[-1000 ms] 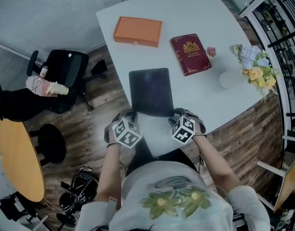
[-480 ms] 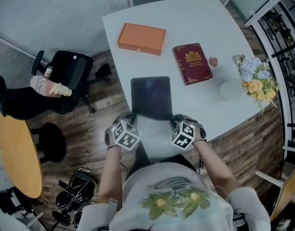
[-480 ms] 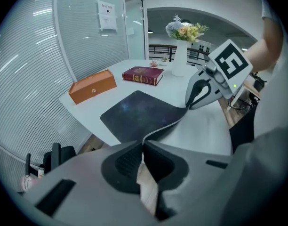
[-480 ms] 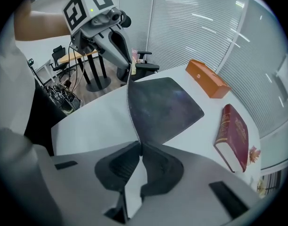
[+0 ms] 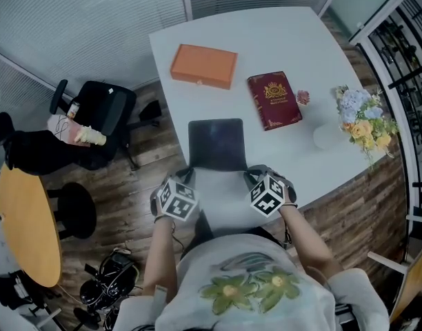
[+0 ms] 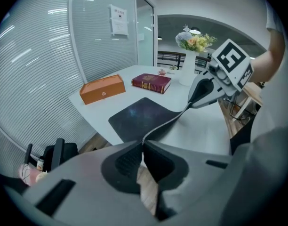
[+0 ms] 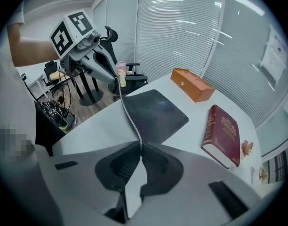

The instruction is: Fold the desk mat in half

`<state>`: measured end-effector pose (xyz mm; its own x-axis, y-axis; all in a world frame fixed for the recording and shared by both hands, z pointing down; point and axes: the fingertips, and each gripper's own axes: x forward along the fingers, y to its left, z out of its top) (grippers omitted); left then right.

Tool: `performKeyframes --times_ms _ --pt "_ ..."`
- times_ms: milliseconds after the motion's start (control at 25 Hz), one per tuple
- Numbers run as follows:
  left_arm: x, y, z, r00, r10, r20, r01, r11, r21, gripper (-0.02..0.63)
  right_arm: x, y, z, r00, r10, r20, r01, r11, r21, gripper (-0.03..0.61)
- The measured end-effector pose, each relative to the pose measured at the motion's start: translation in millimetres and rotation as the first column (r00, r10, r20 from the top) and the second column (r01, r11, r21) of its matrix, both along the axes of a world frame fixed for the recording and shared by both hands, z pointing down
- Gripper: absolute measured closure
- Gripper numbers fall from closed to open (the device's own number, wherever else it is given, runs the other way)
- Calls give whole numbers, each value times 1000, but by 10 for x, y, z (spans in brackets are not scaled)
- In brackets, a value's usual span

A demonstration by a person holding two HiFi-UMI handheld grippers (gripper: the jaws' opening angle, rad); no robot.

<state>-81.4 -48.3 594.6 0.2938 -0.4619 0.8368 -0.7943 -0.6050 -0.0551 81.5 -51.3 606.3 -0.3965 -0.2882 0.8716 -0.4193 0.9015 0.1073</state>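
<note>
Head view: the dark desk mat sits mid-frame on the white table, just above the person's arms. Its far part lies flat. Its near edge is lifted off the tabletop and strung between the two claws.

The left gripper is pinched tight on the lower-left corner of the mat. Its own view shows the thin edge running right out of the closed jaws and up to the other claw at the upper right of that frame.

The right gripper has just been closing, and its jaws are now clamped on the lower-right corner. In its view the mat edge rises from between the pads.

Further up the table are an orange box and a red book, both well apart from the mat. A bunch of flowers sits at the right edge.
</note>
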Motion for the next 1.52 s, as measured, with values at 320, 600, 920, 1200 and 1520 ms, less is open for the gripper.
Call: performKeyframes --times_ms 320,600,920,1200,1520 --pt "-35 -44 -154 997 -41 -68 42 999 16 598 -13 -80 -201 996 53 69 -53 999 0 548" --pt "-76 -67 -264 990 -81 -113 87 995 54 598 -33 -160 -403 988 85 126 -88 996 16 548" --pt "-47 -65 -399 989 -82 -126 94 992 90 598 -8 -196 -561 980 107 170 -115 993 37 548" --pt "-7 -11 -429 988 -81 -135 94 992 90 598 44 -213 -634 973 128 190 -140 989 49 548" --pt "-32 -127 -496 983 -92 -160 111 987 119 598 34 -329 -725 963 151 225 -170 983 64 548"
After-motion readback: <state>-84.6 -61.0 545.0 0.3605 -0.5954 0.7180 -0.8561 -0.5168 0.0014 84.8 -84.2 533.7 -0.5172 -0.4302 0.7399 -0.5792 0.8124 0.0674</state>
